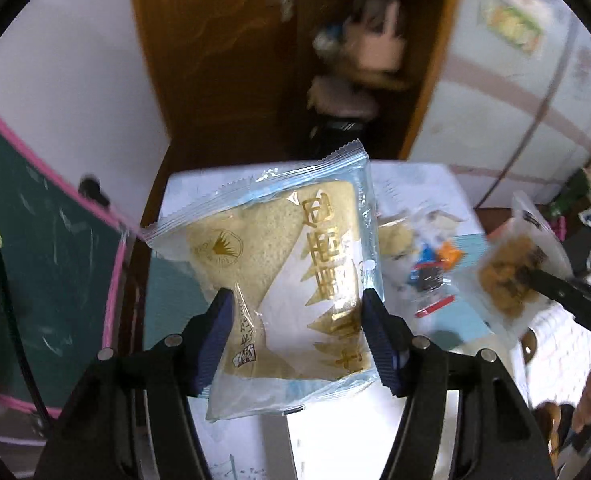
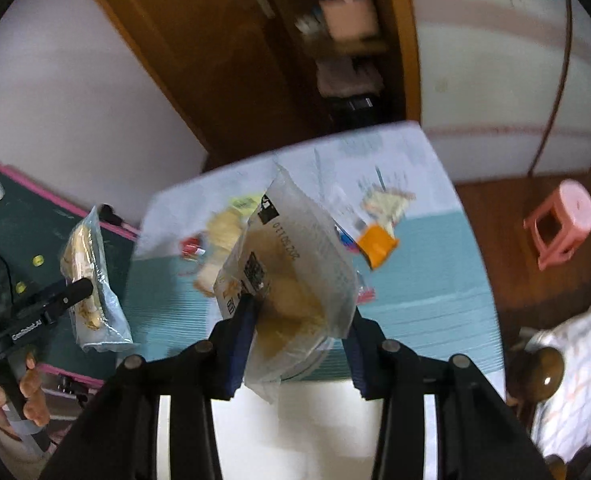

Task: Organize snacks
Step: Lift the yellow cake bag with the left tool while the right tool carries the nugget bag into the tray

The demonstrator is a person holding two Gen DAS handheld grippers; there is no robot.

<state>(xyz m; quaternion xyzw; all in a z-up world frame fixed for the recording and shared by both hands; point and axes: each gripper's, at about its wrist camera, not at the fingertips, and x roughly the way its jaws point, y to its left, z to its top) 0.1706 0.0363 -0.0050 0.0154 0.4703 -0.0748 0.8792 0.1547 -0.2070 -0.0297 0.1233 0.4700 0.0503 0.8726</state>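
My left gripper (image 1: 295,300) is shut on a clear packet of sliced bread (image 1: 271,272) with gold lettering, held above the table. It also shows edge-on in the right wrist view (image 2: 89,276). My right gripper (image 2: 303,312) is shut on a clear bag of pale yellow snacks (image 2: 295,276), held tilted above the table; it appears at the right of the left wrist view (image 1: 511,272). Several loose snack packets (image 1: 427,256) lie on the table, including an orange packet (image 2: 377,244).
The table (image 2: 415,304) has a teal and white paper cover. A green board with a pink edge (image 1: 35,240) stands to the left. A wooden cabinet (image 1: 223,60) is behind. A pink stool (image 2: 561,220) stands on the floor at right.
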